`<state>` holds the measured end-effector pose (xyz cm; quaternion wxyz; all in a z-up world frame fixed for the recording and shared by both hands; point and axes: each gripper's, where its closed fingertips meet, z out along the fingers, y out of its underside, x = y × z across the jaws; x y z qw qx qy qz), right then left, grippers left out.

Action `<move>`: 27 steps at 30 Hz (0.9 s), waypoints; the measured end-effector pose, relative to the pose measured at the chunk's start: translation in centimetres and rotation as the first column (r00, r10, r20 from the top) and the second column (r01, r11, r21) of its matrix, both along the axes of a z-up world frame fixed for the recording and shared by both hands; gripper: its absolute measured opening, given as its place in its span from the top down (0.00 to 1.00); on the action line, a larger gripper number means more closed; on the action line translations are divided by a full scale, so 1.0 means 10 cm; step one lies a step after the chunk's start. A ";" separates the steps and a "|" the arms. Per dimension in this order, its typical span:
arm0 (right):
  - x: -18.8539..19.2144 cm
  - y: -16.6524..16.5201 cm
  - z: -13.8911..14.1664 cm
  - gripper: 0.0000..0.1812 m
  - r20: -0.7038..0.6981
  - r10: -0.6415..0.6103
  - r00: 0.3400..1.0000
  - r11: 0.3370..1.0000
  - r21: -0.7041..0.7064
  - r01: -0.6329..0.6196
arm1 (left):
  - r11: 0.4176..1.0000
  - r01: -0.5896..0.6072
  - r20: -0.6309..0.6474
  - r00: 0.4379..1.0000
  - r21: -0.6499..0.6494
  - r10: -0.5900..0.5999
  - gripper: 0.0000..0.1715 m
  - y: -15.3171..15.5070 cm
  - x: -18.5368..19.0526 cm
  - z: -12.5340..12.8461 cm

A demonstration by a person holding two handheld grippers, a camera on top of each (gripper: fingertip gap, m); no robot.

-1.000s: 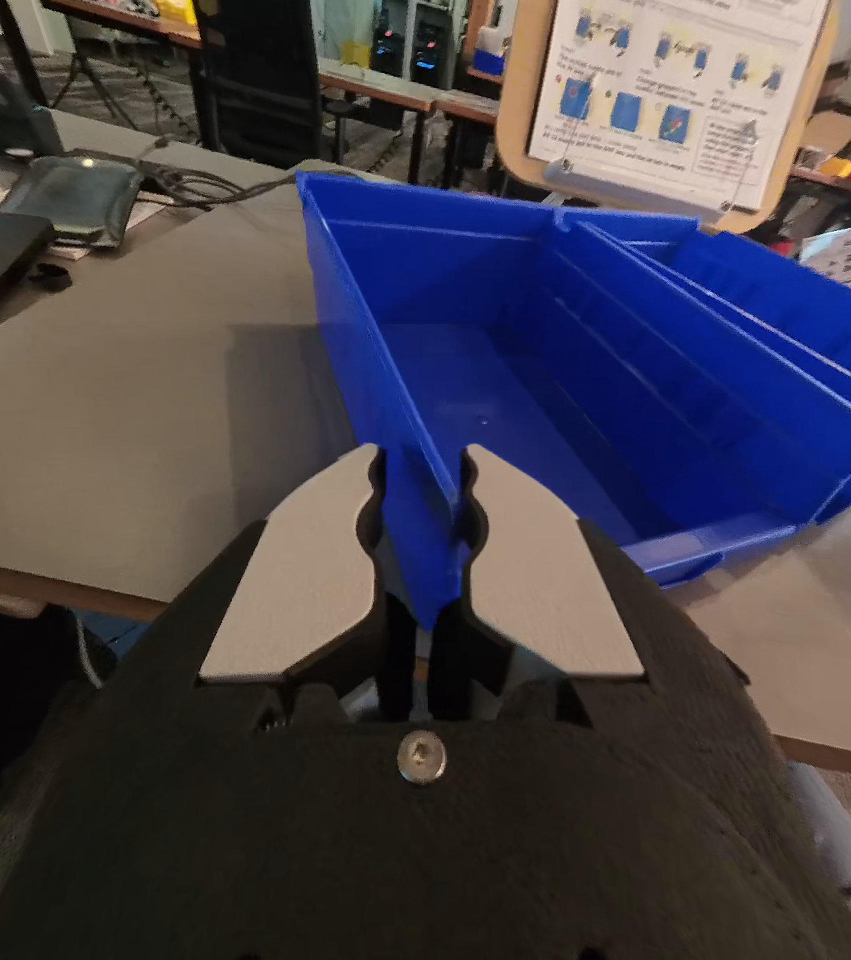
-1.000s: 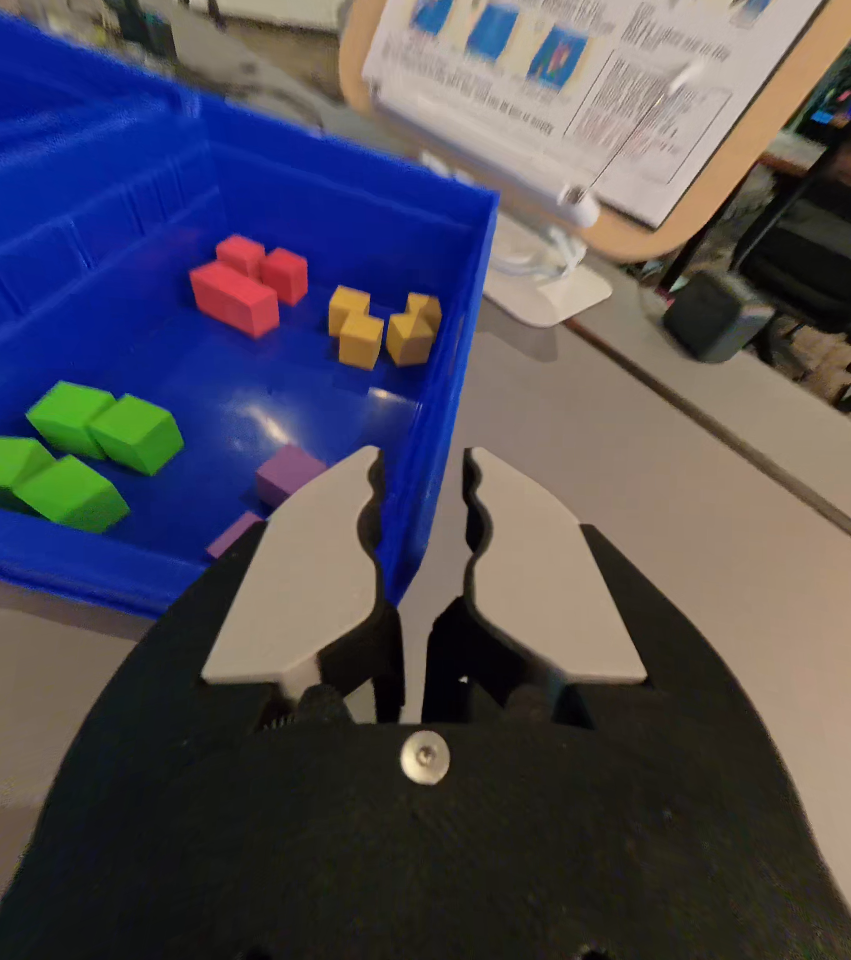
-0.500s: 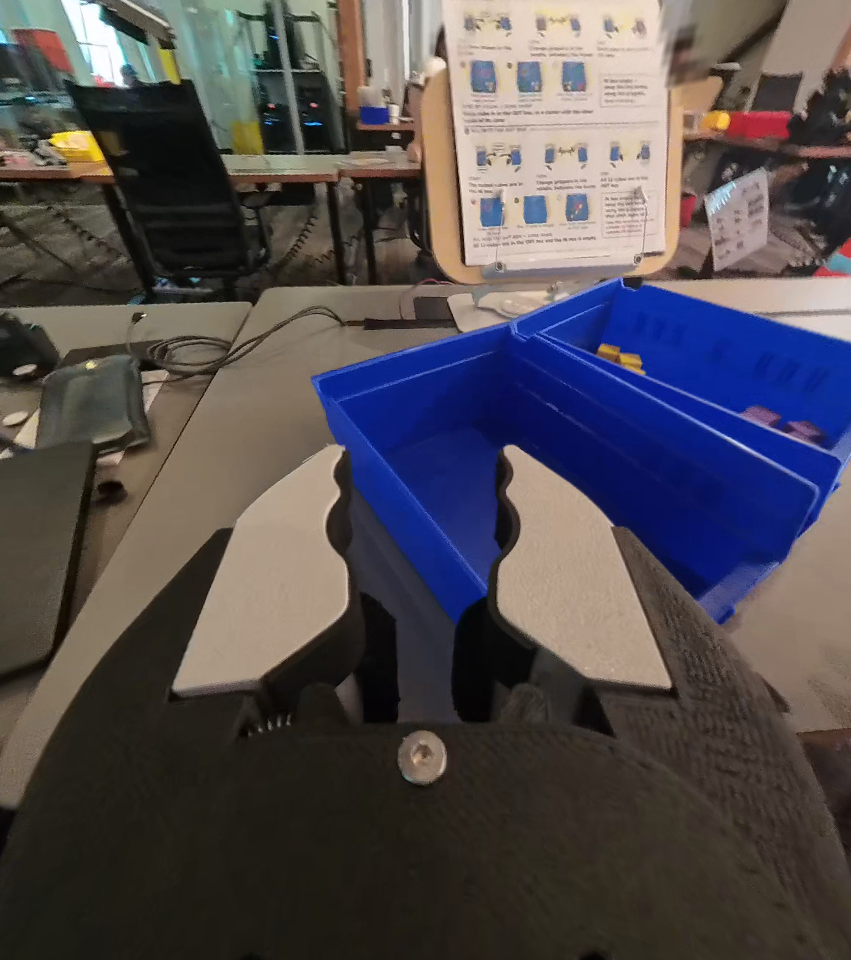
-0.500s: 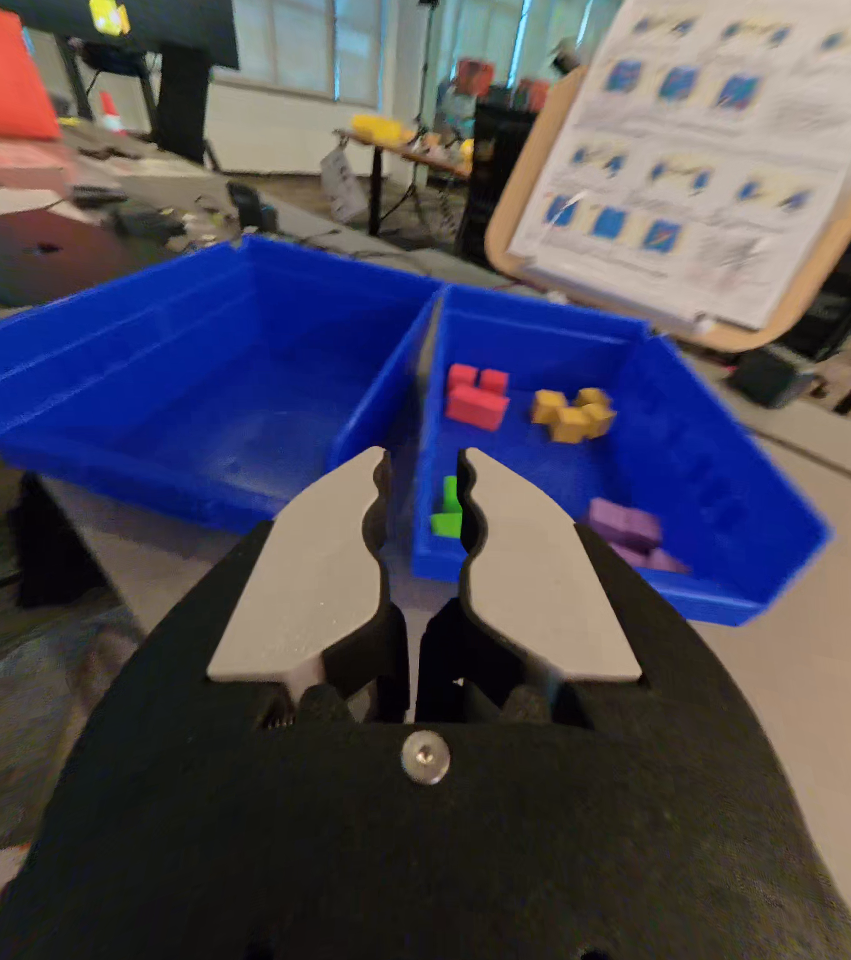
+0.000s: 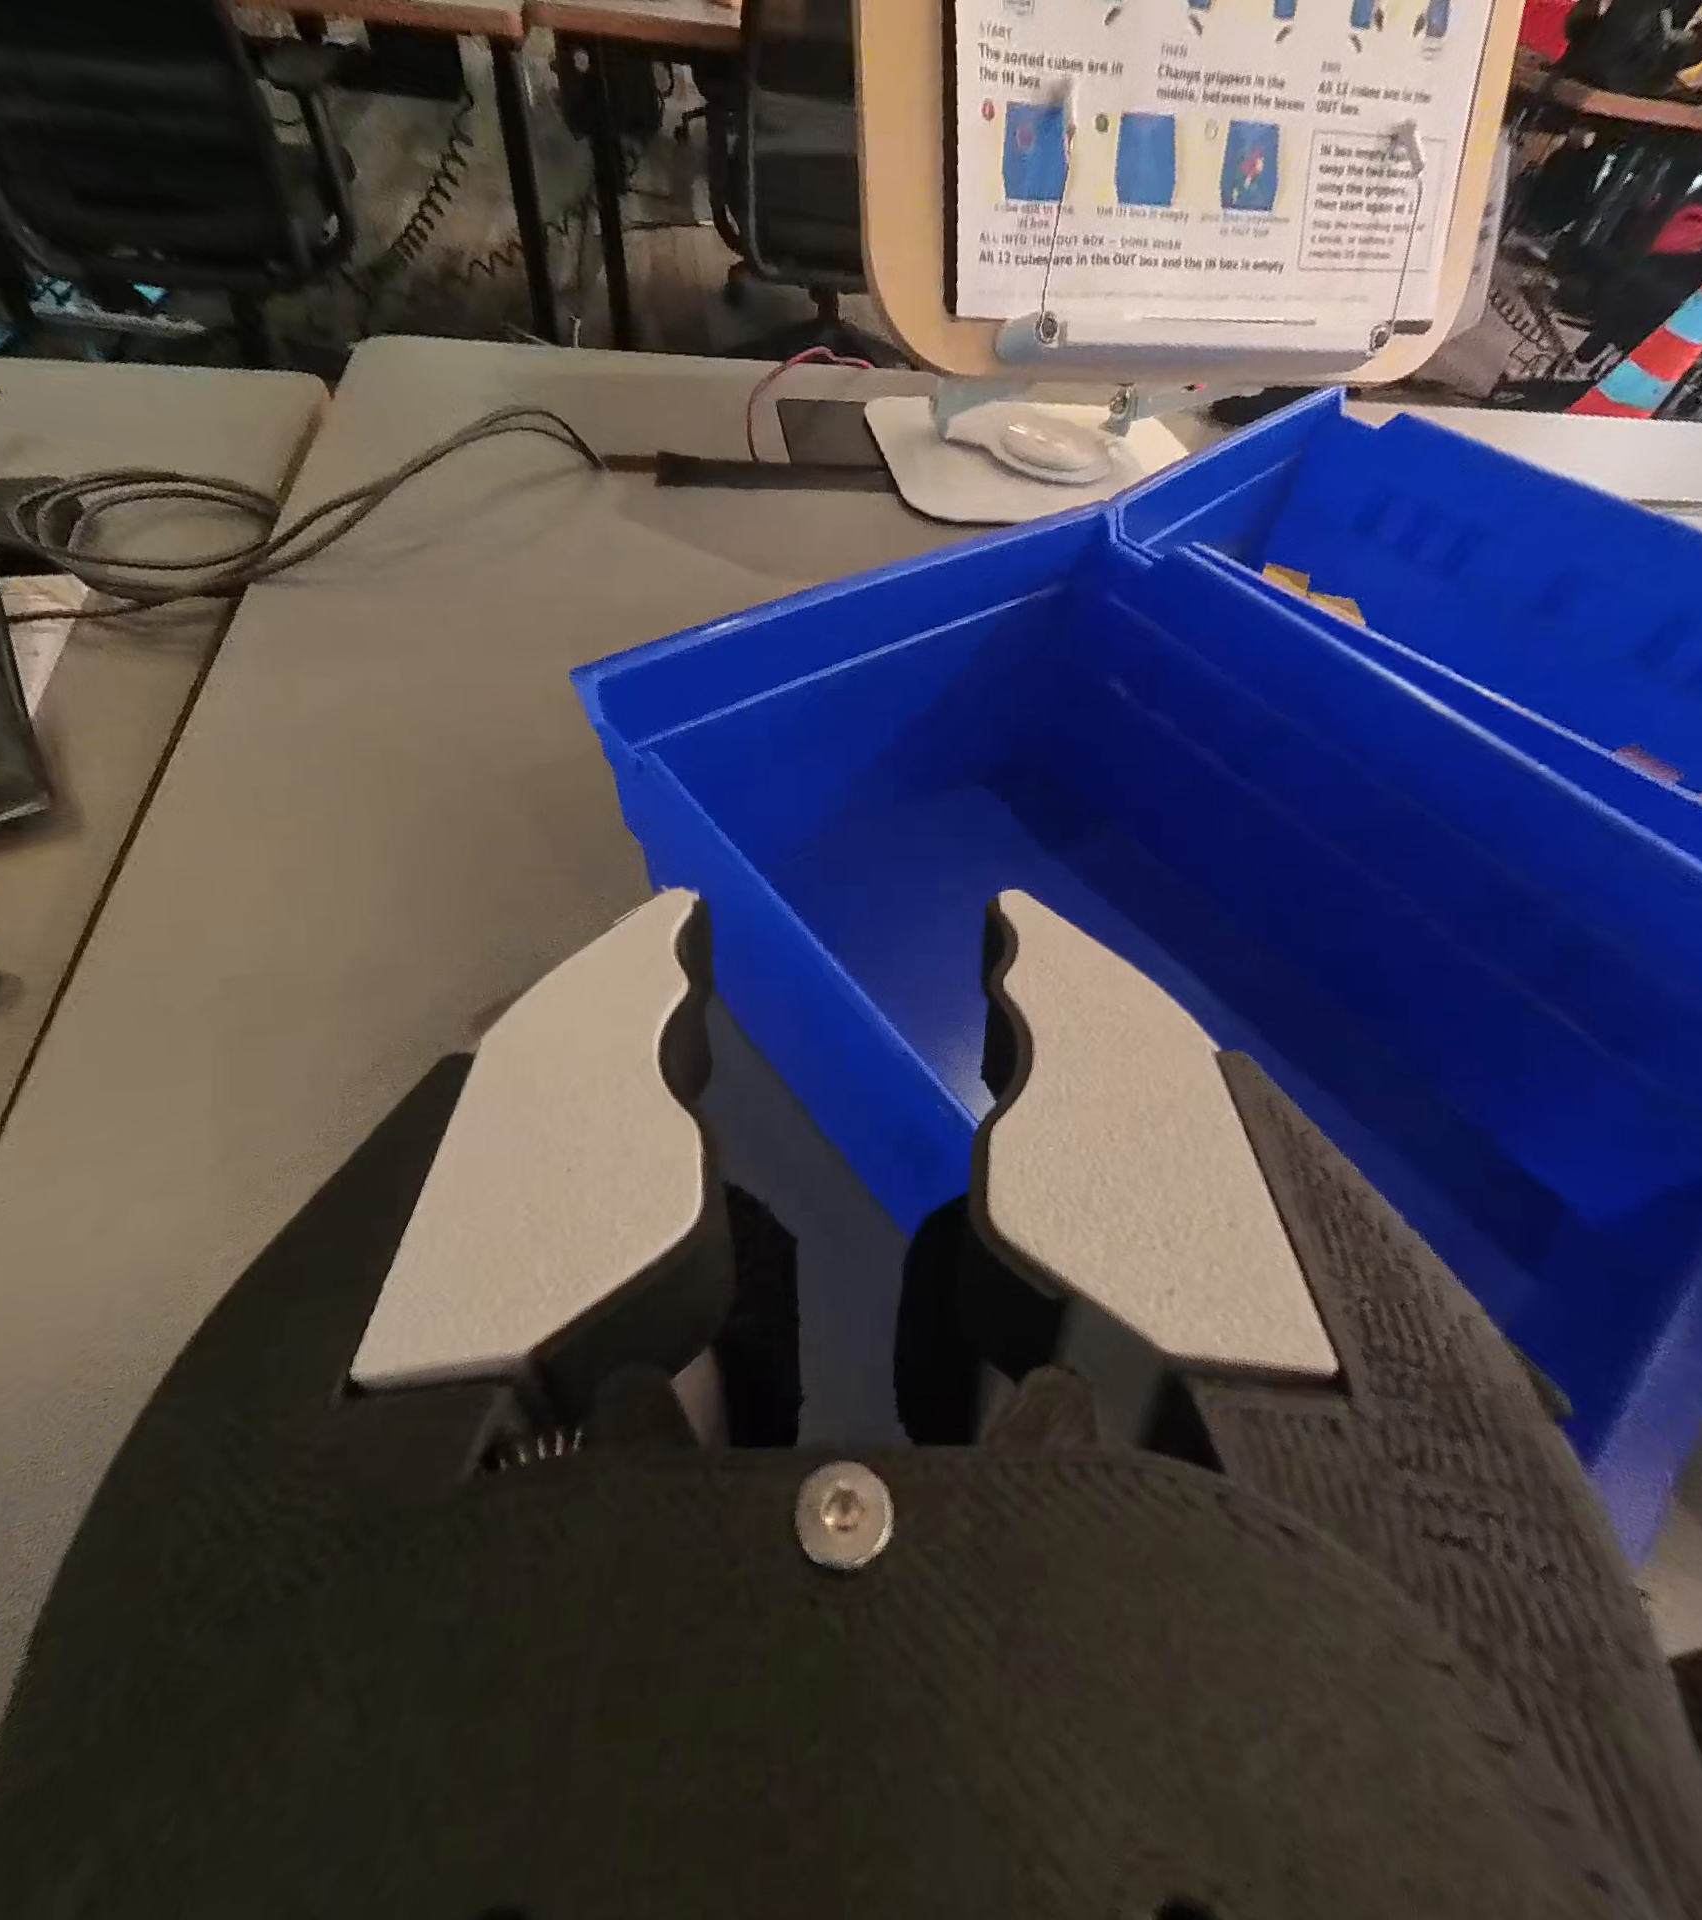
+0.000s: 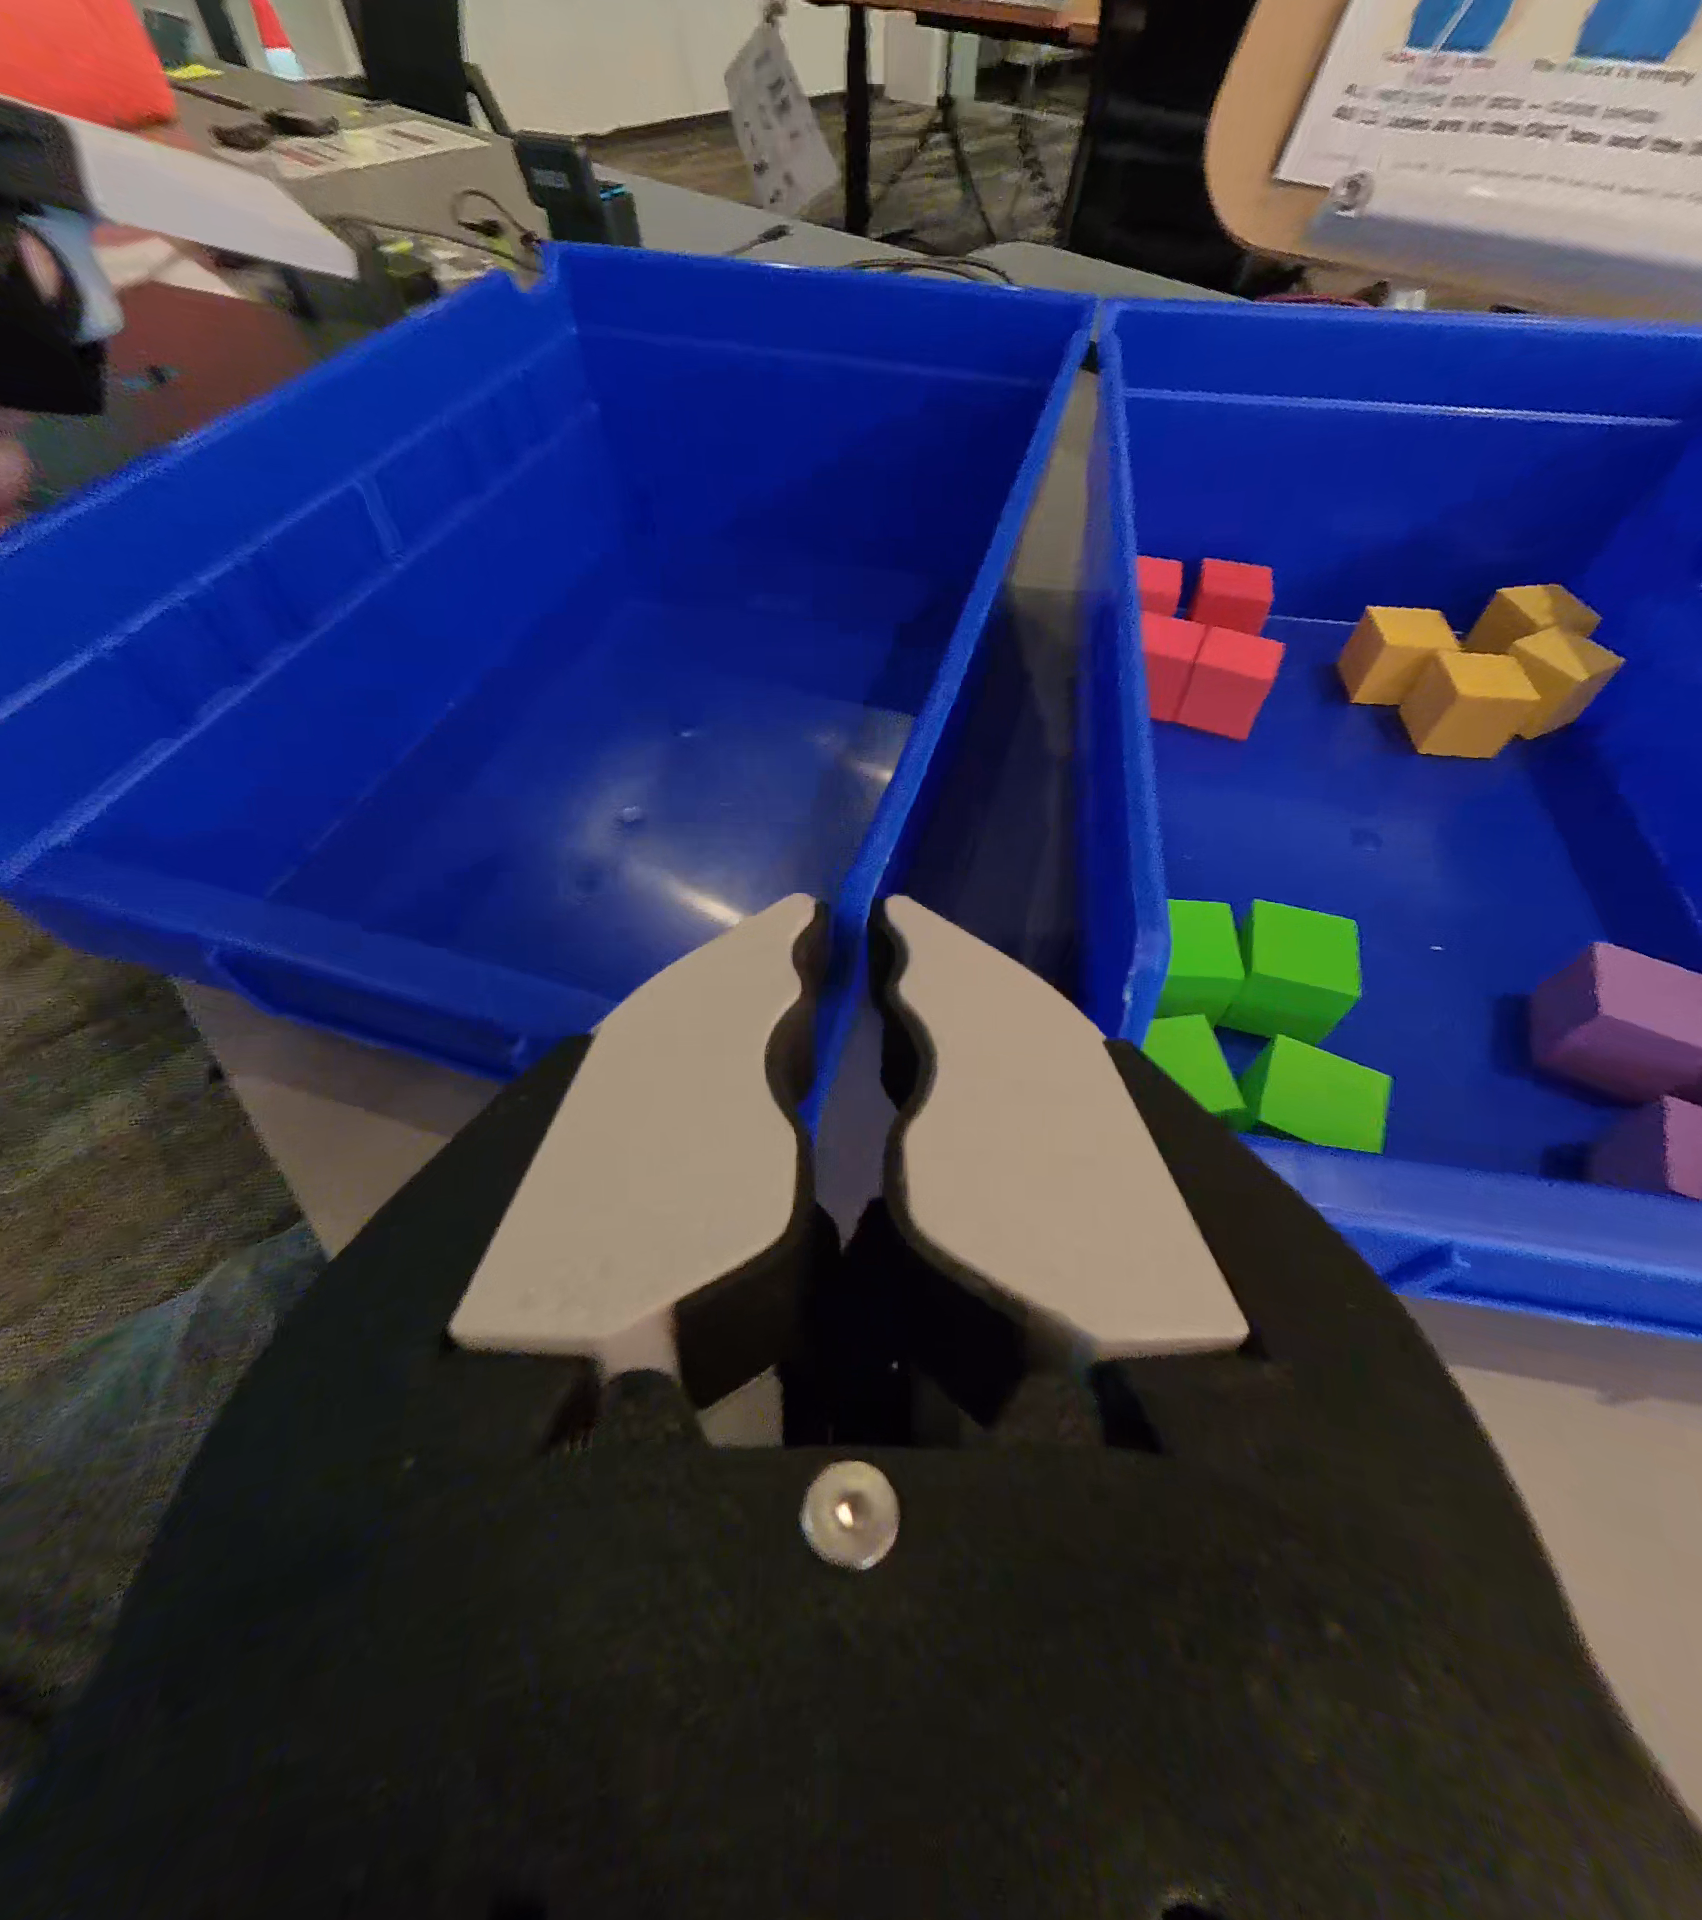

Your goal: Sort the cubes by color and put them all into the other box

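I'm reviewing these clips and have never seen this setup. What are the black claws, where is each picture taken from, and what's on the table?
Each black claw is a hand-held two-finger gripper with a camera on it that looks forward along its grey fingers. No robot arm is involved; a person carries one in each hand.

The left wrist view shows the left gripper, open, its fingers either side of the near corner of the empty bin, with nothing gripped.

The right wrist view shows the right gripper, nearly shut and empty, pointing at the gap between the two blue bins on the grey table. The right bin holds red cubes, yellow cubes, green cubes and purple cubes in separate clusters.

A printed sheet on a stand stands behind the bins, and cables lie to the left.
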<state>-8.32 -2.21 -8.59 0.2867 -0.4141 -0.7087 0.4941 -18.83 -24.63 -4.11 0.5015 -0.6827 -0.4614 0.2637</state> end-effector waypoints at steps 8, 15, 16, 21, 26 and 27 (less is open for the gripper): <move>0.05 0.16 0.00 0.97 -0.012 0.072 0.997 0.993 0.098 -0.070 | 0.997 0.039 -0.095 0.994 -0.061 -0.045 0.71 0.11 -0.09 0.35; 0.20 0.50 0.00 0.97 0.055 0.184 0.981 0.978 0.095 -0.189 | 0.984 0.141 -0.096 0.984 -0.106 -0.152 0.71 0.41 -0.28 0.65; 0.20 0.56 0.01 0.97 0.059 0.184 0.981 0.976 0.104 -0.189 | 0.984 0.147 -0.097 0.983 -0.104 -0.157 0.71 0.44 -0.32 0.67; 0.18 0.81 0.00 0.97 0.087 0.183 0.979 0.974 0.118 -0.193 | 0.979 0.173 -0.072 0.981 -0.104 -0.181 0.71 0.57 -0.48 0.66; 0.20 1.03 0.00 0.97 0.100 0.221 0.970 0.961 0.148 -0.234 | 0.979 0.192 -0.053 0.979 -0.068 -0.195 0.71 0.66 -0.60 0.61; 0.20 1.07 0.00 0.97 0.107 0.229 0.968 0.960 0.142 -0.243 | 0.979 0.193 -0.067 0.978 -0.063 -0.197 0.72 0.68 -0.67 0.64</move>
